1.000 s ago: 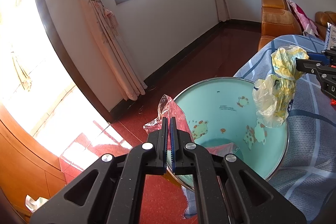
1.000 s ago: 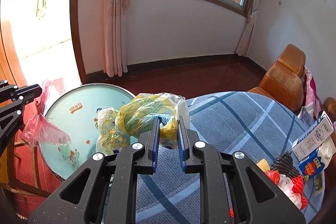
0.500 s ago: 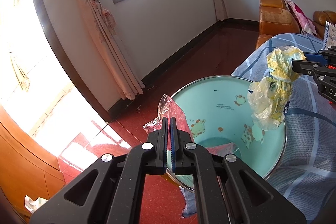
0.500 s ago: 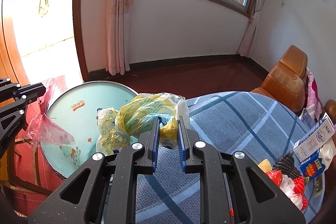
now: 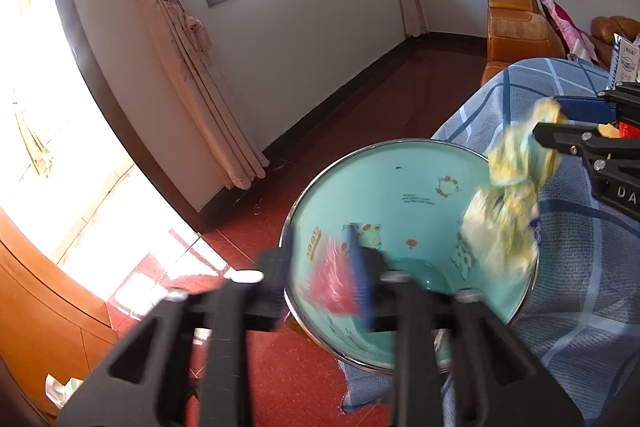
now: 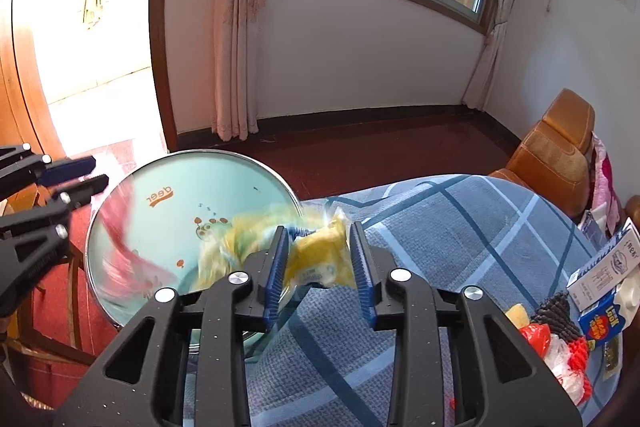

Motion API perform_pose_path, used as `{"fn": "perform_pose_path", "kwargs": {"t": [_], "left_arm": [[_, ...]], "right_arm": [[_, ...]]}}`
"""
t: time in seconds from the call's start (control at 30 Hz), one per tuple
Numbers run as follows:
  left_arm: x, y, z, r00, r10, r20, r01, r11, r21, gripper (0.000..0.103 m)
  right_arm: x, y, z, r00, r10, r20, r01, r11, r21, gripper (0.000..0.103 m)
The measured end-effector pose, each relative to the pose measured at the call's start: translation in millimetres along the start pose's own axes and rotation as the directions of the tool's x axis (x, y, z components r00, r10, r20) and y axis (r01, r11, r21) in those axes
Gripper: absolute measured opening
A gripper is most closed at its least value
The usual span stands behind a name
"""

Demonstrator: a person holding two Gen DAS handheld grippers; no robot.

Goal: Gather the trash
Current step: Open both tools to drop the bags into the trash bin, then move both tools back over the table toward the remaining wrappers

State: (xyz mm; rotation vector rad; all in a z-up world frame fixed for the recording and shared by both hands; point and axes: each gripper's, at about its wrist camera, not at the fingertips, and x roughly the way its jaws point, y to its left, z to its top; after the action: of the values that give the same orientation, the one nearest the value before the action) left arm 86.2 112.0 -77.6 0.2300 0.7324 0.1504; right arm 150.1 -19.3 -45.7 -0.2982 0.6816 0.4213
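The yellow plastic bag (image 6: 320, 259) sits between the fingers of the right gripper (image 6: 320, 267), its far end a blur stretching down over the rim of the teal basin (image 6: 168, 211). The fingers have just been opening and now stand apart on either side of the bag; the blue pads do not visibly press on it. In the left wrist view the same bag (image 5: 508, 203) hangs smeared with motion below the right gripper's (image 5: 560, 125) tips, over the basin's (image 5: 400, 187) right edge.

The red plastic bag (image 5: 332, 283) lies as a blurred streak between the fingers of the left gripper (image 5: 326, 275), which have also just been opening and are spread with the bag loose between them. In the right wrist view the red bag (image 6: 120, 251) shows as a streak against the basin's inner wall, below the left gripper (image 6: 88, 175).

The basin, printed with small cartoon animals and the word "deer", stands beside the surface, which is covered by a blue checked cloth (image 6: 460, 227). At the cloth's right edge lie a blue and white carton (image 6: 604, 315), a white box (image 6: 600, 271) and a pile of red, black and clear scraps (image 6: 556, 331). An orange armchair (image 6: 556, 151) stands beyond the surface, on a dark red floor (image 6: 380, 143).
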Motion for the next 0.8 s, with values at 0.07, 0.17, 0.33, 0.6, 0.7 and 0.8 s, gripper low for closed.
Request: {"fn": "perform_pose_path", "kwargs": {"t": [0.07, 0.17, 0.33, 0.6, 0.7, 0.8], "left_arm": [[-0.4, -1.9, 0.3, 1.000, -0.004, 0.002, 0.004, 1.000, 0.005, 0.040], [-0.3, -2.7, 0.5, 1.000, -0.002, 0.003, 0.002, 1.000, 0.004, 0.042], [-0.3, -3.1, 0.2, 1.000, -0.006, 0.001, 0.006, 1.000, 0.001, 0.050], [-11.5, -25.2, -5.4, 0.998, -0.065, 0.002, 0.065, 0.998, 0.024, 0.056], [-18.5, -41.5, -12.8, 0.994, -0.108, -0.005, 0.108, 0.993, 0.048, 0.058], [-29.4, -62.2, -20.5, 0.987, -0.163, -0.009, 0.164, 0.983, 0.081, 0.058]], "right_arm": [[0.5, 0.1, -0.6, 1.000, -0.001, 0.000, 0.001, 1.000, 0.003, 0.039], [0.2, -1.1, -0.8, 1.000, -0.003, -0.001, 0.003, 1.000, 0.010, 0.040], [-4.3, -6.4, 0.0, 1.000, -0.014, 0.002, 0.014, 1.000, 0.025, 0.044], [-48.1, -41.9, -7.2, 0.992, -0.122, 0.015, 0.120, 0.988, 0.094, 0.049], [-76.5, -69.7, -30.4, 0.983, -0.184, 0.001, 0.182, 0.971, 0.153, 0.051], [-107.7, -96.1, -59.7, 0.971, -0.239, -0.009, 0.235, 0.948, 0.216, 0.056]]}}
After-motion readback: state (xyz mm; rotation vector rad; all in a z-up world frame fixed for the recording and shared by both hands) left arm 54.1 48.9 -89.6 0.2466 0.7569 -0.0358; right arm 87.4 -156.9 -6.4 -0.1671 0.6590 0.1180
